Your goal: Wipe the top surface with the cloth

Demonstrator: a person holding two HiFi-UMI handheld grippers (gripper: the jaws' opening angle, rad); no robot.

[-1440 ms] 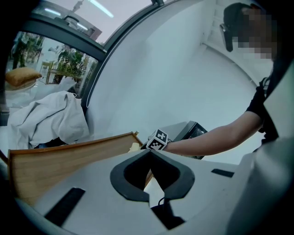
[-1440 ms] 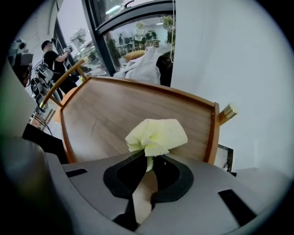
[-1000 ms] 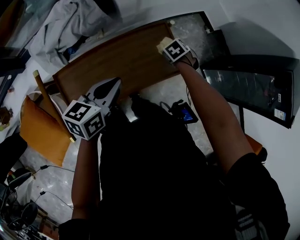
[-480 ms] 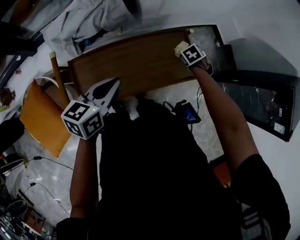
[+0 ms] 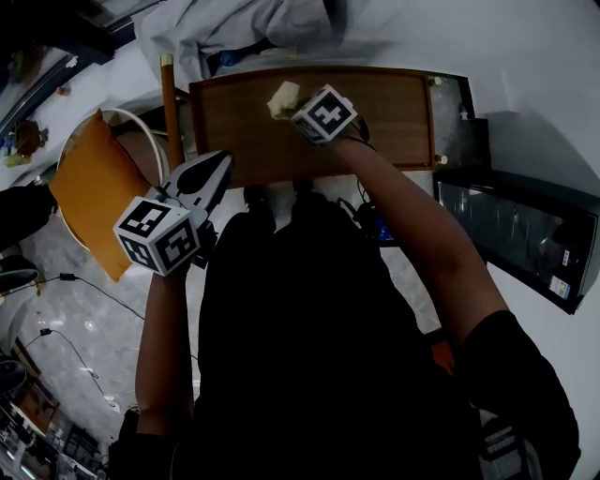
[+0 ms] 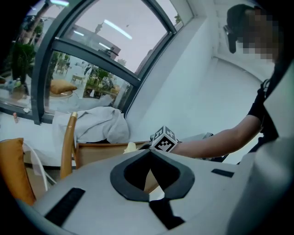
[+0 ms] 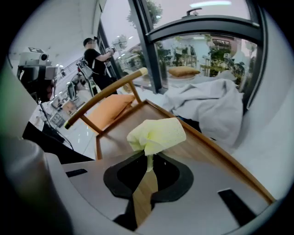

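The pale yellow cloth [image 7: 156, 135] is bunched and pinched between the jaws of my right gripper [image 7: 149, 156]. In the head view that cloth [image 5: 284, 98] rests on the brown wooden table top [image 5: 394, 108], left of its middle, with the right gripper [image 5: 298, 107] behind it. My left gripper [image 5: 221, 163] hangs at the table's near left edge, apart from the cloth. Its jaws meet at the tips in the left gripper view [image 6: 149, 152] and hold nothing. The same view shows the cloth [image 6: 130, 147] beside the right gripper's marker cube [image 6: 164, 140].
A wooden chair [image 5: 167, 103] with an orange cushion [image 5: 89, 197] stands at the table's left end. A white crumpled sheet [image 5: 253, 23] lies beyond the far edge. A dark glass cabinet [image 5: 516, 225] sits to the right. Cables run over the floor [image 5: 56, 309].
My right gripper has dragged the cloth leftward over the table top, from the right end to left of the middle. The left gripper has stayed put.
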